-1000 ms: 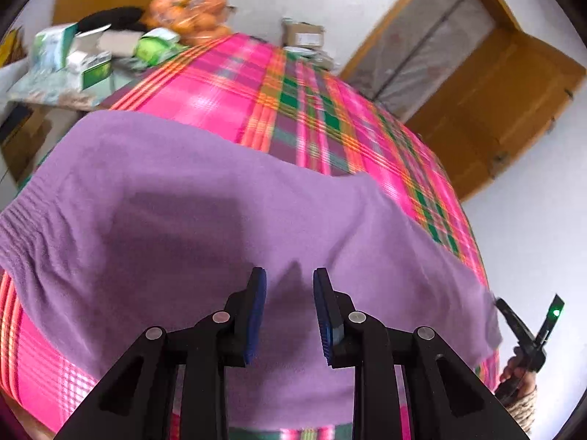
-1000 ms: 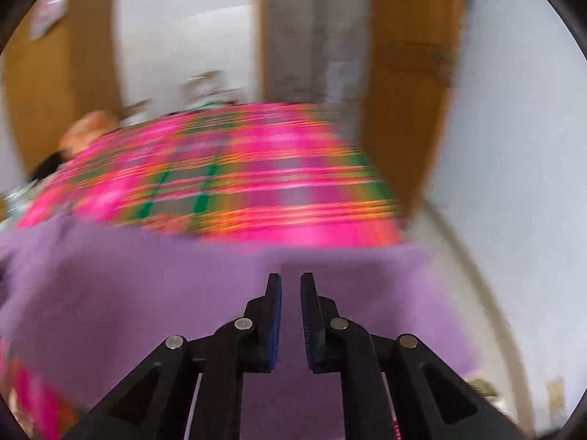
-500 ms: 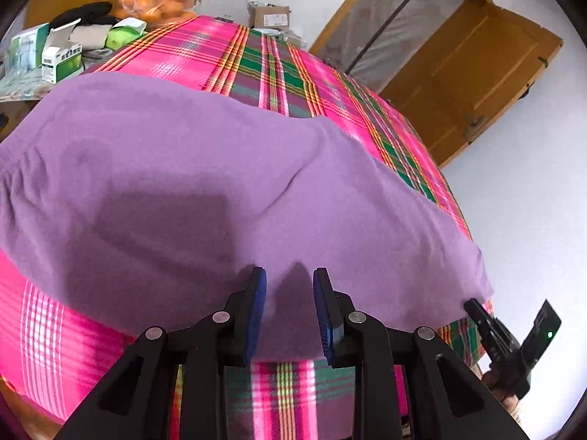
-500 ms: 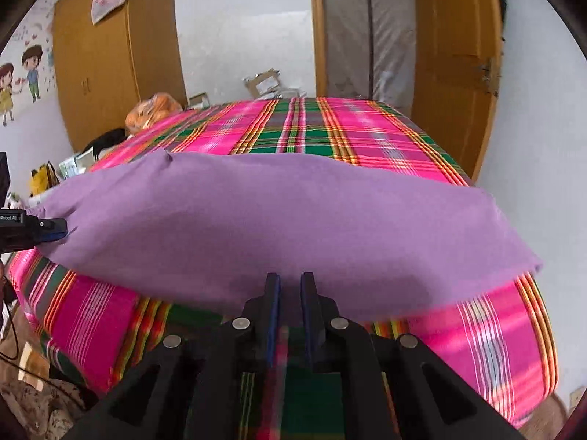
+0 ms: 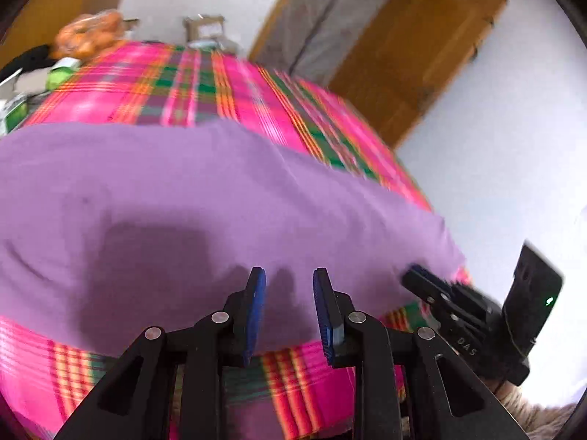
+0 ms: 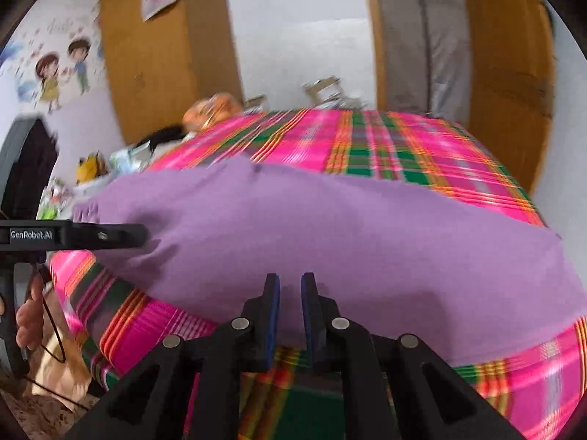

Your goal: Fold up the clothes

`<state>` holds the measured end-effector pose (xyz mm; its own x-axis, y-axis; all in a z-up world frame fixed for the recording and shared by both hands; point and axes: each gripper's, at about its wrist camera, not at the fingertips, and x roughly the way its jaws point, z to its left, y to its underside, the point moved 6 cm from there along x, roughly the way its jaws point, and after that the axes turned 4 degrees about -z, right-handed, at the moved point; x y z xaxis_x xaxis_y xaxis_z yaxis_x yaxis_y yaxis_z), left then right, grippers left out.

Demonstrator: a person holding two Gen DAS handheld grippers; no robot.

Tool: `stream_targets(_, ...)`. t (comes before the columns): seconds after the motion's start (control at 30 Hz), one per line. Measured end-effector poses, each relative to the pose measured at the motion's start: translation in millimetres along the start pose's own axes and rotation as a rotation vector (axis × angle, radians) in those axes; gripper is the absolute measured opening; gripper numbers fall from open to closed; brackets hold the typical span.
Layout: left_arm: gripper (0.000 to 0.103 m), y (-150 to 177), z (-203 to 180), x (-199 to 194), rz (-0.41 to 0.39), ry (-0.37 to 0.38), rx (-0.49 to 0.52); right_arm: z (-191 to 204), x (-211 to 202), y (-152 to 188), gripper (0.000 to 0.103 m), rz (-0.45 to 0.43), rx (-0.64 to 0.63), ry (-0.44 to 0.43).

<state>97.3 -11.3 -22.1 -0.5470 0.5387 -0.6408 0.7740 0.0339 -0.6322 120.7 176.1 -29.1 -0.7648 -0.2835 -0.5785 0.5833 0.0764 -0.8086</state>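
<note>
A purple garment (image 5: 227, 198) lies spread flat across the near part of a bed with a pink plaid cover (image 5: 205, 80). My left gripper (image 5: 288, 282) is open, just above the garment's near hem, with nothing between its blue pads. In the right wrist view the garment (image 6: 330, 227) fills the middle. My right gripper (image 6: 290, 286) hovers at its near edge, with a narrow gap between the jaws and nothing held. The right gripper (image 5: 422, 280) is by the garment's right corner. The left gripper's finger (image 6: 110, 235) reaches to its left end.
A bag of oranges (image 5: 88, 35) and small boxes (image 5: 14, 110) crowd the bed's far left side. A cardboard box (image 5: 203, 27) sits at the far end. A wooden door (image 5: 414, 62) stands at the right. A hand (image 6: 25, 315) and a cable (image 6: 55, 337) are at the bed's left.
The garment lies as it did half a second ago. Both grippers have shifted along its near edge, and the right gripper now sits closer to the garment's right corner. Both views are motion-blurred.
</note>
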Motion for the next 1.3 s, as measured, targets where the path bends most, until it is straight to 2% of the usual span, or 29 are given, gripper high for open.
stream_targets(0.03, 0.027, 5, -5, 5, 0.025, 0.001, 0.017, 4, 4, 3, 0.012, 0.014, -0.015, -0.006)
stream_targets(0.17, 0.027, 19, -3, 6, 0.029, -0.001, 0.025, 1, 2, 12, 0.013, 0.027, -0.004, -0.003)
stream_targets(0.37, 0.028, 17, 0, 0, 0.015, 0.01, 0.002, 0, -5, 20, 0.013, 0.045, -0.02, 0.014)
stream_targets(0.43, 0.028, 16, 0, -1, 0.009, 0.014, -0.007, -6, -13, 19, 0.013, 0.036, -0.016, 0.044)
stream_targets(0.5, 0.028, 14, 0, -3, 0.002, 0.018, -0.015, -16, -25, 15, 0.013, -0.012, -0.001, 0.072)
stream_targets(0.57, 0.028, 0, -8, -1, -0.035, 0.04, -0.014, -33, -26, 3, 0.015, -0.046, 0.016, 0.119)
stream_targets(0.63, 0.028, -10, -18, 2, -0.053, 0.058, -0.011, -53, -19, -4, 0.015, -0.036, 0.025, 0.209)
stream_targets(0.8, 0.028, -3, -24, 18, 0.005, 0.047, 0.0, -93, -8, 4, 0.015, 0.037, 0.066, 0.272)
stream_targets(0.97, 0.028, 6, -21, 22, 0.034, 0.021, -0.014, -109, -31, 23, 0.016, 0.014, 0.082, 0.264)
stream_targets(1.07, 0.028, 10, -17, 24, 0.042, 0.015, -0.025, -110, -42, 28, 0.018, 0.013, 0.048, 0.255)
stream_targets(1.2, 0.028, 9, -19, 24, 0.036, -0.002, -0.013, -107, -53, 28, 0.019, 0.023, 0.031, 0.285)
stream_targets(1.3, 0.028, 3, -16, 20, 0.01, -0.043, 0.006, -97, -57, 21, 0.019, -0.02, 0.086, 0.232)
